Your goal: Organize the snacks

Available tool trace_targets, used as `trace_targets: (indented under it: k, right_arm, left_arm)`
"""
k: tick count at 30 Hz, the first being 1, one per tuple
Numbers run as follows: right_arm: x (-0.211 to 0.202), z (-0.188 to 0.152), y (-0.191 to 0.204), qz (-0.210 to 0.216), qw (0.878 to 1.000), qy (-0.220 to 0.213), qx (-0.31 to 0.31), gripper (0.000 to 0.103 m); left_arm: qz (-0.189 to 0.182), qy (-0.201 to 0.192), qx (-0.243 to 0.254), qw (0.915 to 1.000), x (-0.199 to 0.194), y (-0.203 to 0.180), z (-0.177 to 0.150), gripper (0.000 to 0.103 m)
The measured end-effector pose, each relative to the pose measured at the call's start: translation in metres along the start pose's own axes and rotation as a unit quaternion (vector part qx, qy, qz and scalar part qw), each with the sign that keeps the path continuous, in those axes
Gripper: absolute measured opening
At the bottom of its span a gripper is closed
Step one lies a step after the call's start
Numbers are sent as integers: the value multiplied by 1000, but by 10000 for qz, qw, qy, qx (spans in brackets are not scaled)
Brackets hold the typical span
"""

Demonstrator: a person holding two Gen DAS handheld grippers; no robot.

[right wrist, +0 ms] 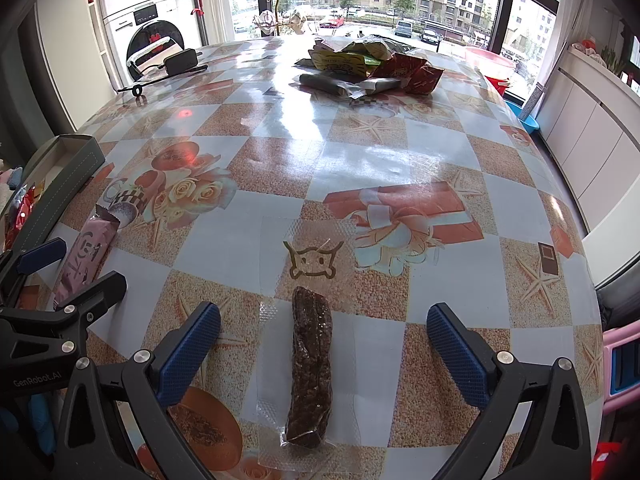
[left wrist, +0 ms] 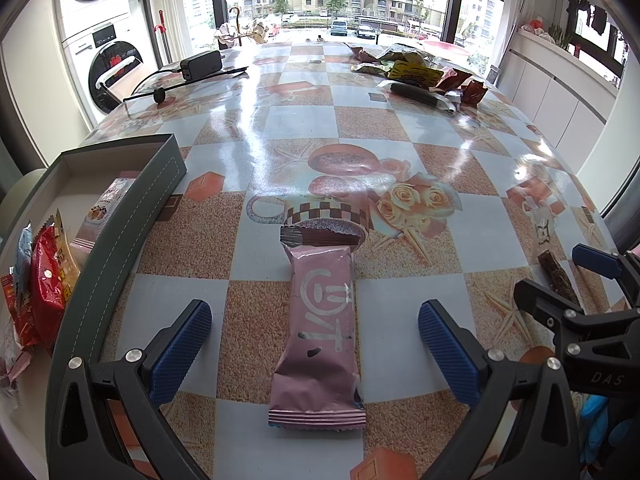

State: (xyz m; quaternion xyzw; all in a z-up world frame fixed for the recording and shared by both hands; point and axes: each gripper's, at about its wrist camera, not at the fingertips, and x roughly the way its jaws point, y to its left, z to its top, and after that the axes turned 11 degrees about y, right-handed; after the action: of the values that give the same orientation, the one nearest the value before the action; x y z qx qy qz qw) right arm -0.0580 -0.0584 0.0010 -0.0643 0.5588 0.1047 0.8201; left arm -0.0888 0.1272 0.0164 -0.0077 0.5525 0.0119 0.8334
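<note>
clear-wrapped dark snack stick (right wrist: 310, 364) between spread blue fingers (right wrist: 191, 354), patterned table (right wrist: 280, 184)

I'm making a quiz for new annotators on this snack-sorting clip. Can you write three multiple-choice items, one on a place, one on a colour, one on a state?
1. Where is the grey box?
A. left edge of the table
B. far end by the window
C. on the floor

2. What colour is the wrapper between the left hand-held gripper's fingers?
A. green
B. pink
C. yellow

3. How is the right hand-held gripper?
A. shut on a snack
B. open around a snack
C. out of view

Answers:
1 A: the grey box sits at the table's left edge.
2 B: the pink snack bar lies between the left hand-held gripper fingers.
3 B: the right hand-held gripper straddles the clear-wrapped dark meat stick, fingers apart.
</note>
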Motion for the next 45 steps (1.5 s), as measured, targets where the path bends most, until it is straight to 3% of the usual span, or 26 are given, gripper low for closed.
trace_targets:
  k: [45]
  right_arm:
    - [0,-1,0,-1,10000,-3,5,103]
  left_arm:
    - [1,-9,3,10000,3,1,1,103]
